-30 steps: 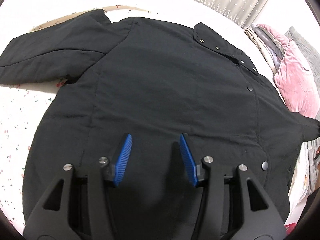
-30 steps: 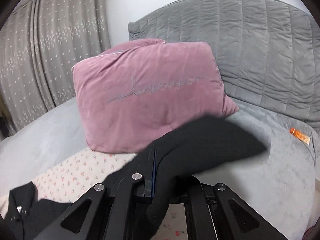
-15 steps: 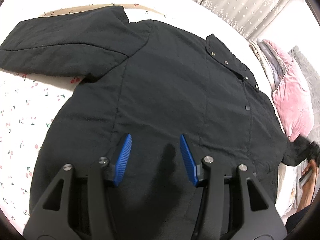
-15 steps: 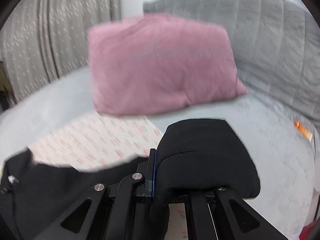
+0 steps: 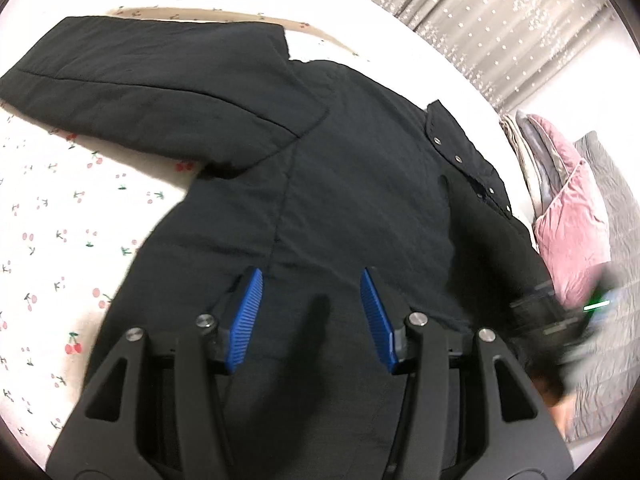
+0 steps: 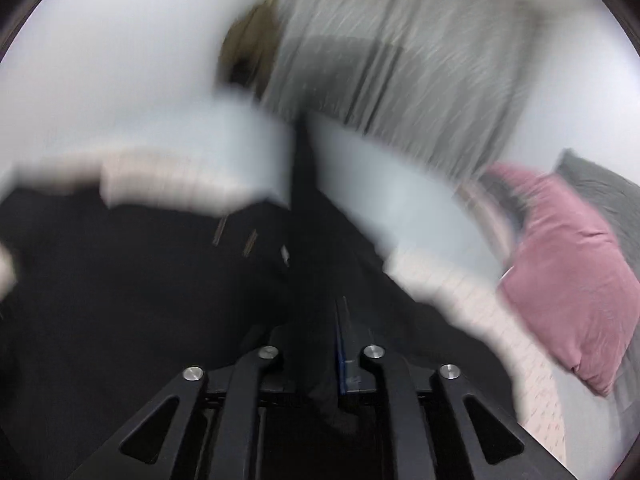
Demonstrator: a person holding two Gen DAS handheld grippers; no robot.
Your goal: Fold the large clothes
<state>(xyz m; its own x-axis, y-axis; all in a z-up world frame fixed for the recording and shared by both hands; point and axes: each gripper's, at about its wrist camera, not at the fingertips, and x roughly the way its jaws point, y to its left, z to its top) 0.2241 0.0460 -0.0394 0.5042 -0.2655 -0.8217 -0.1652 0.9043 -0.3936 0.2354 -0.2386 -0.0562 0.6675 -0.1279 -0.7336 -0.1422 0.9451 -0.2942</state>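
Observation:
A large black padded jacket (image 5: 340,168) lies spread on a cherry-print bed sheet (image 5: 52,216), one sleeve (image 5: 140,88) stretched out to the left. My left gripper (image 5: 312,300) is open with blue pads, hovering over the jacket's lower body. My right gripper (image 6: 320,320) is shut on the jacket's other sleeve (image 6: 308,240) and holds it over the jacket body; that view is heavily blurred. The right gripper also shows blurred at the right edge of the left wrist view (image 5: 560,320).
A pink velvet pillow (image 5: 572,224) and a grey quilted headboard (image 5: 616,216) are at the right. Grey dotted curtains (image 5: 500,12) hang behind the bed. Folded bedding (image 5: 524,140) lies beside the pillow.
My right gripper has swung fast from the pillow side over the jacket, carrying the sleeve with it. My left gripper has shifted slightly over the jacket and stays open.

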